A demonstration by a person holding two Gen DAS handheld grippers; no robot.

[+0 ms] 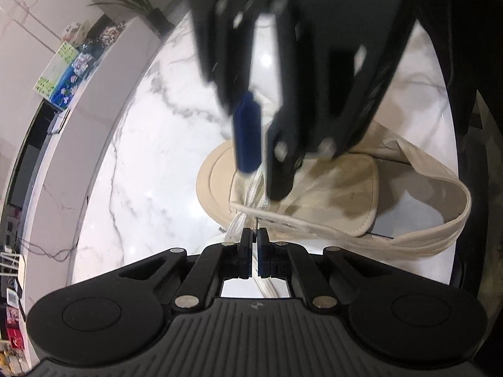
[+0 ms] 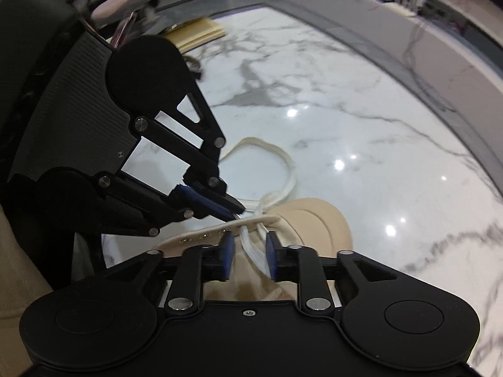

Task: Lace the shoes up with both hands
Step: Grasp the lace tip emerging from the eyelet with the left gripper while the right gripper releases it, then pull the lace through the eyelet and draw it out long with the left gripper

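Resting on the marble table, the beige shoe lies between your two grippers, toe cap toward the table's middle; your left gripper sits at the eyelet flap with its jaws pressed together on the white lace; your right gripper hangs over the tongue, jaws parted, the lace running loose between the blue pads without being pinched; a slack loop lies beyond the toe.

Bare marble tabletop all around the shoe.
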